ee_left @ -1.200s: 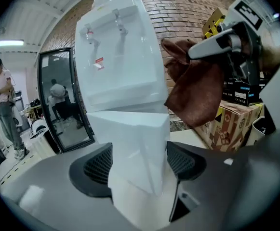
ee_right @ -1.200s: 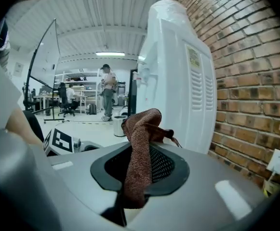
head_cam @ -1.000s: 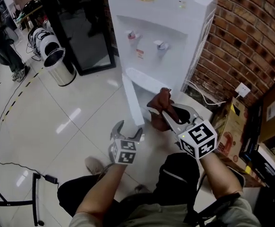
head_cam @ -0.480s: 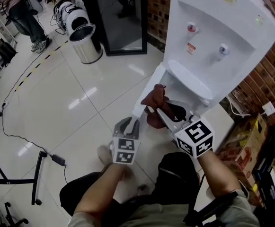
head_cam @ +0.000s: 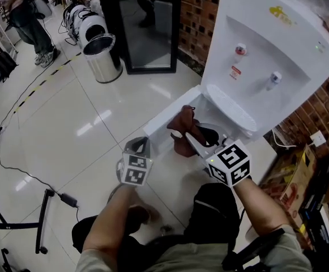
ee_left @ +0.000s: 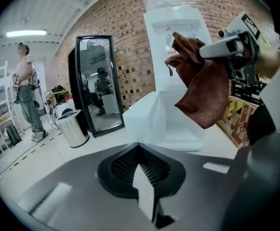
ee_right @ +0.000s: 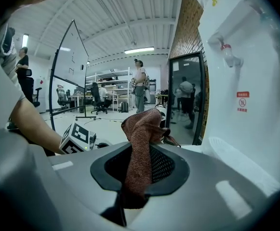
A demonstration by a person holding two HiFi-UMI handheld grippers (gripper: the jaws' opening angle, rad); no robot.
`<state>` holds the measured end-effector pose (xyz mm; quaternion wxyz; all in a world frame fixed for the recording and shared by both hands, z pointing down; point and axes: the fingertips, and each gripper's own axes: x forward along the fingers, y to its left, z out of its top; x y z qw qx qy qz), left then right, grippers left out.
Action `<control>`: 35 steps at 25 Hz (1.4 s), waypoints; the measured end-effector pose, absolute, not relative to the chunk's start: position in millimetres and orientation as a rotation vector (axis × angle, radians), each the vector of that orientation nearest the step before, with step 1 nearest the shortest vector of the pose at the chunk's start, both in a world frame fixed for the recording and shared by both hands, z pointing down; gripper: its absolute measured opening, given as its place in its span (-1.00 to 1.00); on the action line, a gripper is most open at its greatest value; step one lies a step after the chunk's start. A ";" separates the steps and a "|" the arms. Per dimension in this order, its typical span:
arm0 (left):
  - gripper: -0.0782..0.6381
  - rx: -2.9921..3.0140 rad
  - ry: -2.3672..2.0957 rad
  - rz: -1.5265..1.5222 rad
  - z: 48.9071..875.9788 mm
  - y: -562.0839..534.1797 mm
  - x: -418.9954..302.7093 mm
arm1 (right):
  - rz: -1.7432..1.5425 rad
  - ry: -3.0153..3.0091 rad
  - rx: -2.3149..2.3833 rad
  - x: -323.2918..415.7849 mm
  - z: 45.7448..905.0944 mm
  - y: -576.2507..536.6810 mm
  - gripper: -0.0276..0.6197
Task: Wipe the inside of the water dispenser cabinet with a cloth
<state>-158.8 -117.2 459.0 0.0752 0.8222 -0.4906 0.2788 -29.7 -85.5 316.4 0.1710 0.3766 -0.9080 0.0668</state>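
The white water dispenser [head_cam: 266, 44] stands against a brick wall, its lower cabinet door [head_cam: 165, 118] swung open to the left. My right gripper [head_cam: 188, 136] is shut on a brown cloth [head_cam: 182, 120], which hangs in front of the cabinet opening and hides most of it. In the right gripper view the cloth [ee_right: 142, 129] is bunched between the jaws. My left gripper [head_cam: 142, 145] is left of the door, near the floor. Its jaws have just closed and hold nothing [ee_left: 140, 153]. The left gripper view shows the cloth [ee_left: 202, 85] hanging beside the dispenser [ee_left: 173, 47].
A steel bin [head_cam: 102, 55] and a black-framed mirror [head_cam: 147, 27] stand at the back left. Cardboard boxes [head_cam: 294, 174] sit right of the dispenser below a wall socket [head_cam: 317, 136]. A cable [head_cam: 17, 169] runs over the tiled floor. A person [head_cam: 22, 16] stands far left.
The left gripper's jaws went from wide open to shut and it drew away leftward from the door. The right gripper with the cloth stays in front of the cabinet opening.
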 end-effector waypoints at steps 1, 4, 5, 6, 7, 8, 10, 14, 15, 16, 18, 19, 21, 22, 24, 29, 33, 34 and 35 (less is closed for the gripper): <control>-0.75 2.466 -1.454 0.860 461.2 -119.5 -159.6 | 0.189 -2.567 1.086 -32.5 314.5 -89.5 -0.64; -0.75 2.477 -1.398 0.880 464.8 -124.5 -163.4 | 0.183 -2.524 1.127 -45.5 309.1 -102.6 -0.64; -0.75 2.491 -1.374 0.882 464.5 -125.2 -165.4 | 0.179 -2.515 1.136 -51.8 306.3 -106.9 -0.64; -0.75 2.510 -1.347 0.886 464.0 -125.6 -166.6 | 0.173 -2.509 1.144 -58.2 302.7 -111.0 -0.64; -0.75 2.530 -1.319 0.888 463.6 -125.3 -166.6 | 0.167 -2.508 1.151 -64.3 298.9 -114.3 -0.64; -0.75 2.548 -1.294 0.884 463.4 -125.1 -166.2 | 0.163 -2.512 1.155 -70.8 295.6 -117.0 -0.64; -0.75 2.572 -1.270 0.856 462.1 -127.0 -166.6 | 0.155 -2.528 1.138 -86.5 293.9 -121.3 -0.64; -0.75 2.572 -1.281 0.766 458.9 -128.2 -167.8 | 0.157 -2.543 0.988 -122.3 319.9 -121.7 -0.63; -0.75 2.565 -1.294 0.725 455.9 -128.5 -170.5 | 0.158 -2.542 0.951 -131.3 327.6 -122.5 -0.64; -0.75 2.553 -1.317 0.669 450.4 -130.4 -174.9 | 0.158 -2.540 0.922 -139.4 334.8 -124.6 -0.63; -0.76 2.527 -1.357 0.531 434.4 -136.5 -183.3 | 0.163 -2.525 0.882 -150.7 350.4 -129.6 -0.64; -0.76 2.523 -1.362 0.470 426.2 -139.1 -184.8 | 0.168 -2.512 0.869 -153.1 359.0 -131.6 -0.64; -0.76 2.524 -1.357 0.408 414.5 -143.7 -184.2 | 0.184 -2.492 0.858 -153.3 373.6 -136.8 -0.64; -0.76 2.522 -1.358 0.405 412.3 -145.6 -184.5 | 0.194 -2.491 0.858 -152.2 377.9 -140.0 -0.64; -0.76 2.509 -1.357 0.422 414.3 -147.9 -186.1 | 0.209 -2.498 0.869 -148.0 381.4 -147.4 -0.63; -0.76 2.482 -1.380 0.466 420.2 -153.7 -190.8 | 0.253 -2.476 1.035 -119.1 382.2 -180.3 -0.63; -0.76 2.444 -1.400 0.553 422.8 -156.7 -193.7 | 0.317 -2.395 1.309 -68.9 383.1 -213.9 -0.63; -0.76 2.431 -1.410 0.570 423.2 -157.6 -194.1 | 0.323 -2.361 1.388 -53.5 383.3 -221.4 -0.63; -0.76 2.416 -1.419 0.583 423.8 -158.5 -194.5 | 0.321 -2.319 1.472 -37.8 383.3 -228.0 -0.63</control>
